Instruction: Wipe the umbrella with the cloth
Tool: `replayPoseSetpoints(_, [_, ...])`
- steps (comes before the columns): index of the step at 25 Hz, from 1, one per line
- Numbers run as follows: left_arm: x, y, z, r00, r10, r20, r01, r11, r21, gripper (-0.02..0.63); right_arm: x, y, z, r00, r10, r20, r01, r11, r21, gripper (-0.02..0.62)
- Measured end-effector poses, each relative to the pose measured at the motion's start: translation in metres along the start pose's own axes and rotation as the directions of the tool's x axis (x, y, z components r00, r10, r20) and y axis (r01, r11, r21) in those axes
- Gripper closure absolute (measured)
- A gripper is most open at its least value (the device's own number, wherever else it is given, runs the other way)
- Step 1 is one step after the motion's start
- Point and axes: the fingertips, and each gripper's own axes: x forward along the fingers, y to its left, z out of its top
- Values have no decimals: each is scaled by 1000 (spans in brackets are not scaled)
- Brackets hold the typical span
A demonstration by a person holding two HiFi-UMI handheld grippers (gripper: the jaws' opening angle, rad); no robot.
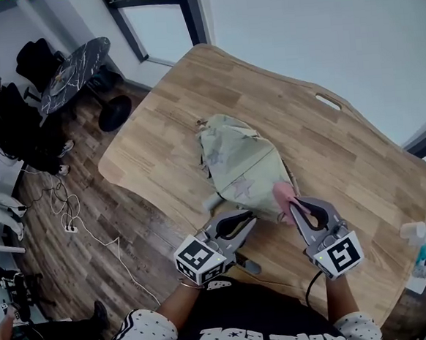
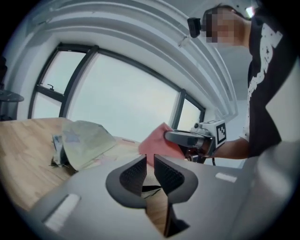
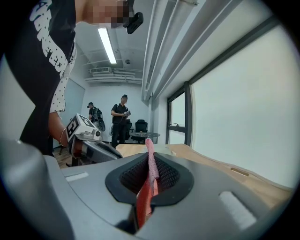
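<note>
A folded pale green umbrella (image 1: 238,163) with star prints lies in the middle of the wooden table (image 1: 159,133); its grey handle end (image 1: 214,200) points toward me. My right gripper (image 1: 298,209) is shut on a pink cloth (image 1: 283,195), which hangs against the umbrella's near right side. In the right gripper view the cloth (image 3: 151,173) stands pinched between the pads. My left gripper (image 1: 240,220) hovers just short of the handle, its jaws a narrow gap apart with nothing between them. The left gripper view shows the umbrella (image 2: 84,140), the cloth (image 2: 157,143) and the right gripper (image 2: 190,139) ahead.
A slot (image 1: 328,101) is cut near the table's far right edge. A dark round table (image 1: 73,66) and chairs stand at the back left, with cables (image 1: 70,221) on the floor. Bottles (image 1: 421,252) sit on a shelf at right. People (image 3: 121,117) stand far back.
</note>
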Motion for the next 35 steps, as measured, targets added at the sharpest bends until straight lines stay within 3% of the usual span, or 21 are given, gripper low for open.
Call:
replayPoseSetpoints(3, [-14,37,18,994,101,30,-102,994,26,561,-1,-4,15,999,-36,37,36,999,10,569])
replayPoseSetpoints(7, [-28,95,44,968,241,72,-245,968,59,557,8,-10,34,992,-99,74,98,995,15,569])
replayPoseSetpoints(12, [-31,144,58,960,275,55,-278,959,48,538,36,-14,52,985,-145,91,145,989,13,569])
replayPoseSetpoints(21, [-20,194,56,976,218,9,-218,976,15,529,100,-32,77,959,-266,95,269,963,-15,569])
replayPoseSetpoints(26, [-8,208,49,988,147,-43,-148,989,-13,528,128,-49,81,932,-361,37,363,925,-114,569])
replayPoseSetpoints(35, [7,219,43,994,29,-103,-32,999,-33,561,191,-35,45,949,-308,-59,297,943,-153,571])
